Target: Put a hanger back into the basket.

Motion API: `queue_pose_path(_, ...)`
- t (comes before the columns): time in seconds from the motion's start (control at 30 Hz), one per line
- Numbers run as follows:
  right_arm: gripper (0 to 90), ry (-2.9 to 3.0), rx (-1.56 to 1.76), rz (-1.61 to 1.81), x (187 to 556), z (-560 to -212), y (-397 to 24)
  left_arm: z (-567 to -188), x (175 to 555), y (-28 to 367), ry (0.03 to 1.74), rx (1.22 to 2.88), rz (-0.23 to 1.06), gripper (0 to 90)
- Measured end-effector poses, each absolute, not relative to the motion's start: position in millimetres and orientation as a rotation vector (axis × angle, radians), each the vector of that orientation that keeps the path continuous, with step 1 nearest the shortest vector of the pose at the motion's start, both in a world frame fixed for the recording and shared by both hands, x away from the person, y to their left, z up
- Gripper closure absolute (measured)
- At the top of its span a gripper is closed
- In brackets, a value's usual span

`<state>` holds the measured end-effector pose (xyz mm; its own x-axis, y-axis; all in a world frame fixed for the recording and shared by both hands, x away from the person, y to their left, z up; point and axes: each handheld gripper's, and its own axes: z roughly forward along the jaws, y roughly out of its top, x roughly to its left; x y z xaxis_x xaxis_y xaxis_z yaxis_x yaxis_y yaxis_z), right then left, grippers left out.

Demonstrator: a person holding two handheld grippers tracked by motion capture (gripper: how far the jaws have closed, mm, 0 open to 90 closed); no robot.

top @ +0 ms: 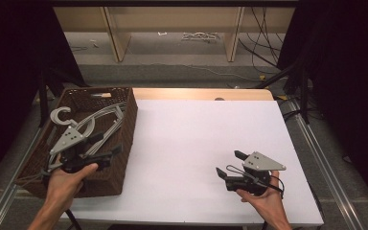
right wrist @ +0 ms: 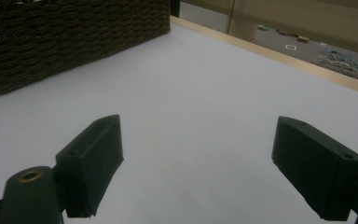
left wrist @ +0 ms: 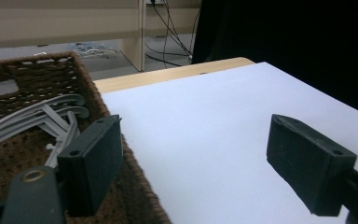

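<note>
Left tongs (top: 106, 154) sit over the near right edge of the dark brown woven basket (top: 129, 124), at the left of the white worktop (top: 196, 143). Their jaws stand wide with nothing between them; in the left gripper view one jaw hangs over the basket's wall, the other over bare white surface.

Inside the basket we count a loose bundle of pale grey plastic clothes hangers (top: 93, 122), hooks pointing to the far left corner, arms fanned toward the right wall. The same hangers (left wrist: 37, 116) show in the left gripper view, lying on the basket floor just beyond the left jaw. None is touched by either tool.

Right tongs (top: 229, 165) rest low over the worktop at the near right, well apart from the basket, jaws wide and empty. The right gripper view looks across plain white surface to the basket's outer wall (right wrist: 74, 37).

Our reading: hangers are all in the basket, none on the worktop, so the gathering looks finished or close to it. What may remain is drawing the left hand clear. Whether further hangers wait elsewhere we cannot tell.
</note>
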<state>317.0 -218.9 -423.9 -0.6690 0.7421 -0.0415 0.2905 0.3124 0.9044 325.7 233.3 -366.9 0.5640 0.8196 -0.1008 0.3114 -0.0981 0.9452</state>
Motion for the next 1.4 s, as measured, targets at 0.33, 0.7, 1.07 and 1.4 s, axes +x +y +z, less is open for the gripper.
queue_pose_path(0.33, 17.2, 2.127, 0.915, 1.329, 315.0, -424.4, -218.0, -375.9, 314.9, 203.2, 0.832, 1.689, 0.542, 16.8)
queue_pose_path(0.7, 17.1, 2.124, 0.893, 1.334, 311.6, -424.6, -210.7, -403.0, 301.8, 184.2, 0.795, 1.683, 0.51, 16.2)
queue_pose_path(1.07, 16.9, 2.102, 0.879, 1.362, 305.0, -424.6, -208.5, -419.8, 293.6, 175.8, 0.754, 1.715, 0.531, 16.2)
queue_pose_path(1.4, 16.3, 2.105, 0.893, 1.381, 289.2, -433.9, -209.8, -436.4, 281.9, 167.0, 0.676, 1.787, 0.579, 16.0)
